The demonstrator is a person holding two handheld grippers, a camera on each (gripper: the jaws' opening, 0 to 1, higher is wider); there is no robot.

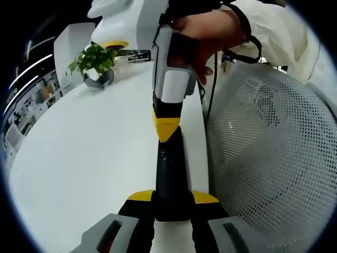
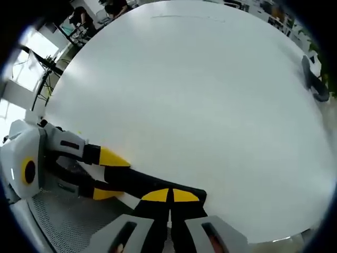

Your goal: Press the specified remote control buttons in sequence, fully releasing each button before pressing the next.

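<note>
The left gripper point(image 1: 171, 203) holds the remote control point(image 1: 169, 176): its yellow-tipped jaws are closed against both sides of the remote's near end. The remote is a long black bar, pointing away from the camera above the white table point(image 1: 89, 158), near the table edge. In the left gripper view, the right gripper point(image 1: 167, 126) meets the far end of the remote from above. Its yellow tips come together into a single point that touches the remote's upper face. A hand point(image 1: 202, 37) grips the white handle of that tool.

In the right gripper view, the right gripper's own jaws are together, tips resting on the remote point(image 2: 137, 184). At the left, the left gripper point(image 2: 108, 174) clamps the other end.

A potted plant point(image 1: 95, 63) stands at the far side of the table. A white mesh chair back point(image 1: 274, 158) stands beside the table.
</note>
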